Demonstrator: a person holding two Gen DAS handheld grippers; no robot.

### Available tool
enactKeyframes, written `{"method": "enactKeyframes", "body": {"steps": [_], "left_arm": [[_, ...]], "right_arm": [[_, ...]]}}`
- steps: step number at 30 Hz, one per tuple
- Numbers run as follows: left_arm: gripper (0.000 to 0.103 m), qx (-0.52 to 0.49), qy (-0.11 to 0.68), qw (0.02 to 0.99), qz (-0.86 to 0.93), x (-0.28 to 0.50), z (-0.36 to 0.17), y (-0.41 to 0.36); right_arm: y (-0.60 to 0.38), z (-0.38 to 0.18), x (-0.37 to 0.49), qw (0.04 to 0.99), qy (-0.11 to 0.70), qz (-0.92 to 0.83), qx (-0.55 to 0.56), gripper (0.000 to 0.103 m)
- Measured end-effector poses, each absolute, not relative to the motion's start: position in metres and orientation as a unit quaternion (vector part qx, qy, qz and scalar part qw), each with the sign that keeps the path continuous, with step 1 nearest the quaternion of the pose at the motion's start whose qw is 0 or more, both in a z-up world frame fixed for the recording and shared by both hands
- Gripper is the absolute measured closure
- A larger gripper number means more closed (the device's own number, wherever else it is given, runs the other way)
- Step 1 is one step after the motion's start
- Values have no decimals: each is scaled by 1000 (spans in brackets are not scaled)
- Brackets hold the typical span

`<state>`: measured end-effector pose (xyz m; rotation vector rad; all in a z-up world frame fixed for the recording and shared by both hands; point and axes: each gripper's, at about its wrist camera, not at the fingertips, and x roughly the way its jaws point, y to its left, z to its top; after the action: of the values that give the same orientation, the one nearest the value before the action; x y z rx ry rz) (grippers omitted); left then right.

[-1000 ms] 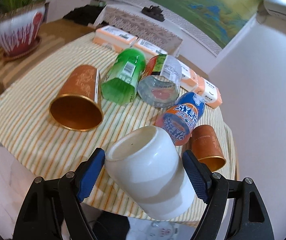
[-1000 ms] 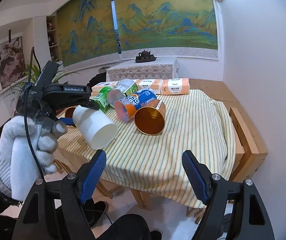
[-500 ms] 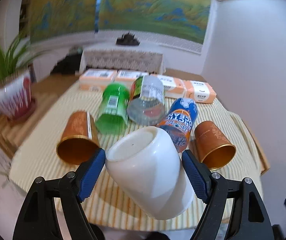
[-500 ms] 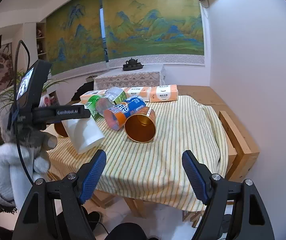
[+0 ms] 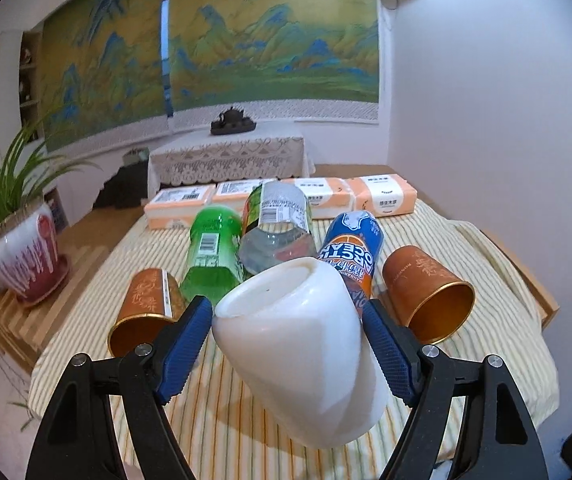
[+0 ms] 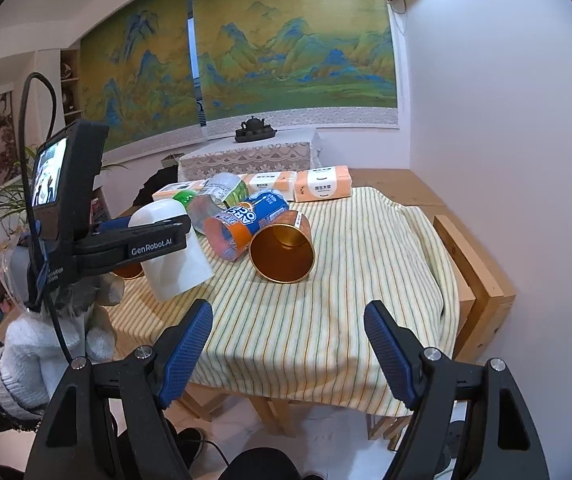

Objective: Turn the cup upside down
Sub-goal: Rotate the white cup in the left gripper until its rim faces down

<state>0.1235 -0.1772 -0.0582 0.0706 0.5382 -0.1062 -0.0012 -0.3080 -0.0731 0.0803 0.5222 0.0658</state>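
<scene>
My left gripper (image 5: pixel 286 340) is shut on a white cup (image 5: pixel 298 352). The cup is tilted, its closed base up and away from me, its mouth down and toward me, above the near part of the striped tablecloth (image 5: pixel 466 248). In the right wrist view the same white cup (image 6: pixel 174 252) hangs in the left gripper (image 6: pixel 154 240) over the table's left front corner. My right gripper (image 6: pixel 288 344) is open and empty, in front of the table's near edge.
Lying on the cloth: two copper cups (image 5: pixel 142 316) (image 5: pixel 430 296), a green bottle (image 5: pixel 214 252), a clear bottle (image 5: pixel 278 228), an orange-blue can (image 5: pixel 352 252). Tissue packs (image 5: pixel 382 196) line the back. A potted plant (image 5: pixel 18 248) stands left. A wall is right.
The left gripper has turned and levelled with the cup, bringing the cup's base more upward. The right gripper has drawn back slightly and stays open.
</scene>
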Motion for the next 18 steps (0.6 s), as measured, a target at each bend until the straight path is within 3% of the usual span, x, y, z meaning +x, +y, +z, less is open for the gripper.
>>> {"method": "enactKeyframes", "body": {"steps": [18], "left_arm": [[22, 28, 227, 967, -109, 100, -69, -167]], "right_arm": [[-296, -70, 3, 965, 258, 29, 45, 28]]}}
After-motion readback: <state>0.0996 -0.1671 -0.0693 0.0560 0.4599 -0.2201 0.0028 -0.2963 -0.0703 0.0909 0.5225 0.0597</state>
